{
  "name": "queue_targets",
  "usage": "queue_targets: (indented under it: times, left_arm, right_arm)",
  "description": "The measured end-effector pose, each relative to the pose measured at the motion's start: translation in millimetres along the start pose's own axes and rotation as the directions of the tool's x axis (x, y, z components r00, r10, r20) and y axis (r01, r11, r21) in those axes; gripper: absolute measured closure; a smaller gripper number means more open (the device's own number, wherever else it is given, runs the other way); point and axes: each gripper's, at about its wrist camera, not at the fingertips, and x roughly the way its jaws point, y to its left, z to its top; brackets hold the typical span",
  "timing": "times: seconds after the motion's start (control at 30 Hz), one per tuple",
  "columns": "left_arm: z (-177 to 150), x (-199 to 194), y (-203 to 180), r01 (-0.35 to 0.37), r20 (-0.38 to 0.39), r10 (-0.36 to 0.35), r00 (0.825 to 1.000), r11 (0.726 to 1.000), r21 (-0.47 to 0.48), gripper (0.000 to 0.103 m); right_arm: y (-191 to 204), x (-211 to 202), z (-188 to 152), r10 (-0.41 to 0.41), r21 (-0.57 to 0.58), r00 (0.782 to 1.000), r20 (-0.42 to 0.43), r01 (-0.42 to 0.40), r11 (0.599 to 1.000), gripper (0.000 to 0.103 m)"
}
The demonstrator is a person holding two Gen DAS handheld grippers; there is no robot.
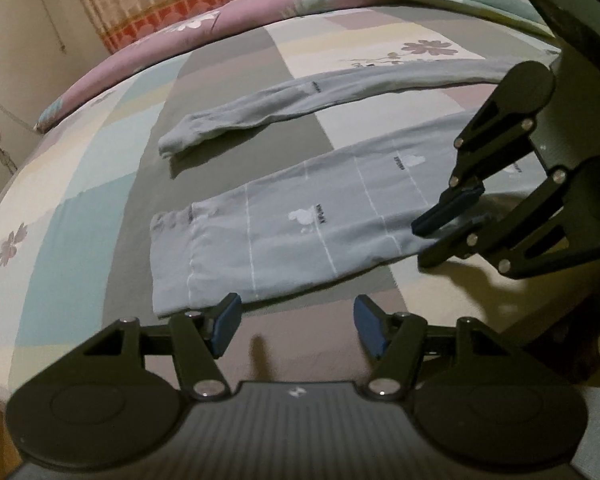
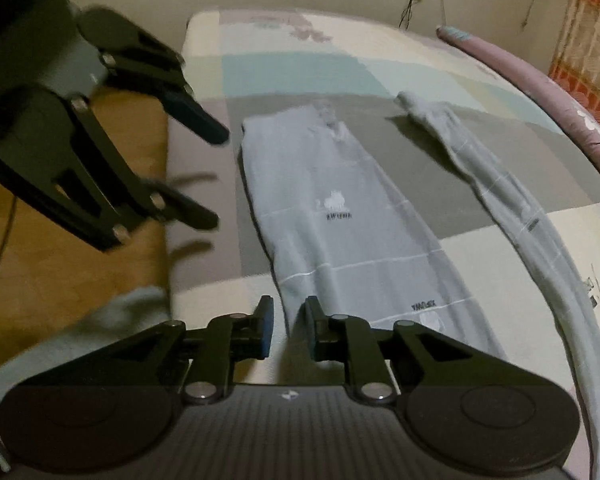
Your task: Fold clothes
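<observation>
garment: grey pants (image 1: 284, 216) lay flat on bed (image 1: 80, 168), soft, limp
grab: near cuff (image 1: 172, 264)
left claw (image 1: 296, 330): wide open, empty
right claw (image 2: 288, 328): part open, straddling the pants' edge, not clamped

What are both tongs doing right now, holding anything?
Left tongs: open, empty, at the near edge of the grey pants.
Right tongs: open with a narrow gap, nothing gripped, at the pants' edge.

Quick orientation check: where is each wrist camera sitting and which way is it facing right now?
Left wrist: behind the open left gripper, at the near bed edge, facing across the grey trousers; right gripper enters at right.
Right wrist: behind the right gripper, facing along the trouser legs; left gripper at left.
Shared: trousers, patchwork bedspread, each other's gripper.
</observation>
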Motion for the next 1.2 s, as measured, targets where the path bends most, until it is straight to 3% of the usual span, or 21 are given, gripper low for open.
queue_targets:
  times: [0.1,0.13,0.27,0.3,0.4,0.47,0.57,0.63,0.7,0.83,0.97,1.0,1.07,1.13,1.2]
  left_arm:
    - [-2,0,2,0.007,0.001,-0.007,1.000,1.000,-0.017,0.039]
    - [-3,1,3,0.010,0.001,-0.010,1.000,1.000,-0.022,0.039]
    - [-4,0,5,0.003,0.000,-0.003,1.000,1.000,-0.025,0.039]
    - [-4,0,6,0.000,0.000,0.000,1.000,1.000,-0.026,0.039]
    - [-1,-1,8,-0.011,0.015,0.011,1.000,1.000,-0.029,0.039]
    - [3,1,10,-0.009,0.038,0.010,0.999,0.999,-0.034,0.039]
    - [14,14,13,-0.018,0.060,0.020,0.998,0.999,-0.038,0.039]
    - [21,28,13,-0.025,0.062,0.026,0.998,0.999,-0.031,0.039]
    - [24,42,11,-0.031,0.053,0.031,0.998,1.000,-0.003,0.039]
    - [17,47,24,-0.016,0.039,0.018,0.999,0.998,-0.053,0.026]
    - [3,40,41,-0.062,-0.010,0.061,0.998,0.994,-0.087,0.025]
    - [1,38,43,-0.085,-0.023,0.083,0.996,0.993,-0.083,0.025]
    - [1,32,44,-0.125,-0.041,0.122,0.992,0.990,-0.069,0.026]
    - [7,24,40,-0.133,-0.022,0.132,0.991,0.989,-0.056,0.028]
    - [19,17,32,-0.101,0.023,0.102,0.995,0.994,-0.043,0.027]
  right_arm:
    - [-3,2,3,-0.017,0.037,1.000,-0.006,0.017,0.999,0.100]
    - [-4,3,4,-0.021,0.054,1.000,-0.009,0.022,0.998,0.100]
    - [-14,1,7,0.124,0.202,0.992,-0.010,-0.119,0.972,0.099]
    - [-16,1,6,0.137,0.227,0.991,-0.015,-0.130,0.965,0.095]
    - [-22,-12,1,0.146,0.300,0.989,0.005,-0.141,0.944,0.063]
    - [-25,-28,-5,0.130,0.329,0.991,0.028,-0.132,0.935,0.058]
    - [-30,-59,-20,0.045,0.350,0.999,0.028,-0.052,0.935,0.054]
    - [-33,-76,-33,-0.020,0.372,1.000,0.015,0.013,0.928,0.045]
    - [-43,-92,-54,-0.088,0.404,0.996,-0.021,0.089,0.911,0.045]
    - [-62,-114,-102,-0.181,0.491,0.977,-0.112,0.213,0.845,0.042]
    - [-66,-110,-138,-0.231,0.540,0.952,-0.203,0.305,0.785,0.040]
    - [-60,-107,-137,-0.258,0.521,0.945,-0.202,0.327,0.788,0.034]
    - [-45,-96,-126,-0.262,0.477,0.944,-0.202,0.328,0.815,0.033]
    - [-32,-88,-113,-0.198,0.453,0.966,-0.167,0.253,0.854,0.033]
    - [-25,-87,-106,-0.176,0.449,0.975,-0.133,0.217,0.867,0.033]
